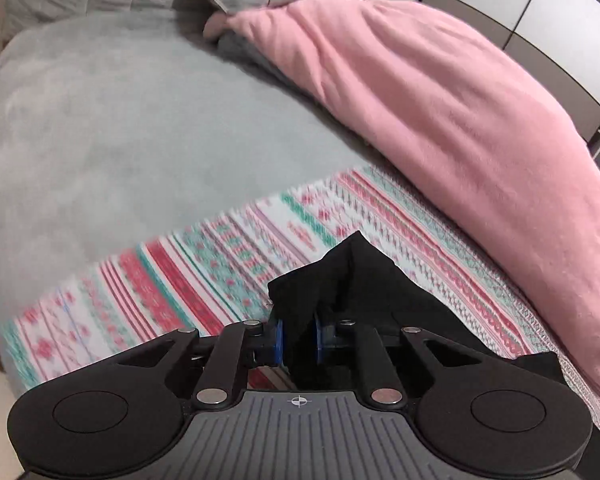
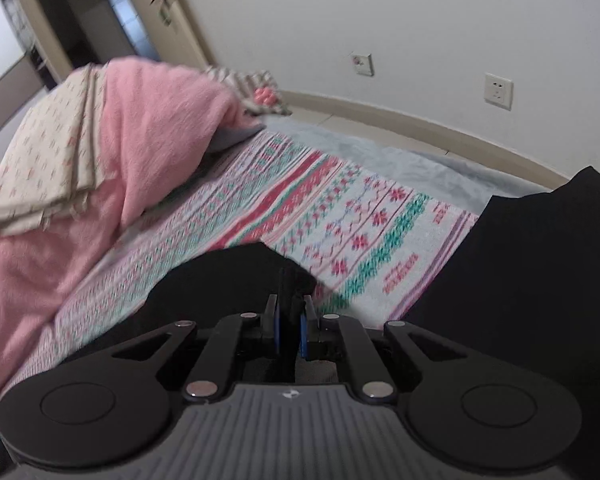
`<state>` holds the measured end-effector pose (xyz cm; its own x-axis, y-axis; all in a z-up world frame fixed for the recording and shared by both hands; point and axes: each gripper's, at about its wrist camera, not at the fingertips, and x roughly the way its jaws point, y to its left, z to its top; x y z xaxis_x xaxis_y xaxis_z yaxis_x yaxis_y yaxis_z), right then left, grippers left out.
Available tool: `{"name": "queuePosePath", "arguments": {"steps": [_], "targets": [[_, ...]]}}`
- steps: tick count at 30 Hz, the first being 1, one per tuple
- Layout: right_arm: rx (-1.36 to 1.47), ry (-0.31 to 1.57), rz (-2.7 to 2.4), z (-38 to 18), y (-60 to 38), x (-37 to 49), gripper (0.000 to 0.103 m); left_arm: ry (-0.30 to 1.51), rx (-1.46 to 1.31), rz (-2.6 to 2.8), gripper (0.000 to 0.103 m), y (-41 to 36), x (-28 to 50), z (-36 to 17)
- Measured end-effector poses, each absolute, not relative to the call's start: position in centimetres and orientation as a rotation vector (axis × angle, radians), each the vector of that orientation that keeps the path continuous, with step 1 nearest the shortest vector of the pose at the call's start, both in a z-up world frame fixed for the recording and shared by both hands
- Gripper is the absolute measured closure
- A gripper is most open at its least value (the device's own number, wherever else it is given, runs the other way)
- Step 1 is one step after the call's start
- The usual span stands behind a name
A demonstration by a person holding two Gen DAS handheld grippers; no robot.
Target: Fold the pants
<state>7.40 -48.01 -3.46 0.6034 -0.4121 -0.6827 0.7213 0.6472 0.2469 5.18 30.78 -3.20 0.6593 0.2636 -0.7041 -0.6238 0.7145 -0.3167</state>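
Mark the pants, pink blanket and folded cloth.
pants [image 1: 352, 276], left wrist view, bunched peak above the tongs
pink blanket [image 1: 440, 92], left wrist view, middle of the heap
folded cloth [image 2: 48, 152], right wrist view, top face

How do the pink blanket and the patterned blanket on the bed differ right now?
The pink blanket is one plain colour, while the patterned blanket has red, green and white striped bands. The pink blanket is heaped in a thick mound along one side; the patterned blanket lies spread flat. The pink blanket carries a folded cream cloth; the patterned blanket has the black pants on it. Both lie on the same bed.
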Motion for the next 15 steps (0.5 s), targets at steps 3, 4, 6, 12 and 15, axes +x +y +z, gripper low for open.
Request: {"name": "queuePosePath", "arguments": {"steps": [3,4,6,12,15], "targets": [[0.499,0.699,-0.685,-3.7,-47.1,6.7,0.082,0.673,-0.579,0.567,0.090,32.6,4.8,-3.7],[0.500,0.727,-0.670,-4.1,-46.9,6.5,0.082,0.686,-0.583,0.582,0.090,32.9,4.8,-4.5],[0.475,0.762,-0.683,-4.7,-46.7,6.4,0.082,0.730,-0.599,0.582,0.090,33.0,4.9,-6.1],[0.350,0.856,-0.755,-6.2,-45.7,7.5,0.082,0.812,-0.503,0.553,0.078,32.7,5.8,-7.6],[0.264,0.932,-0.736,-6.4,-44.9,8.1,0.080,0.813,-0.545,0.522,0.072,33.7,5.5,-7.4]]}}
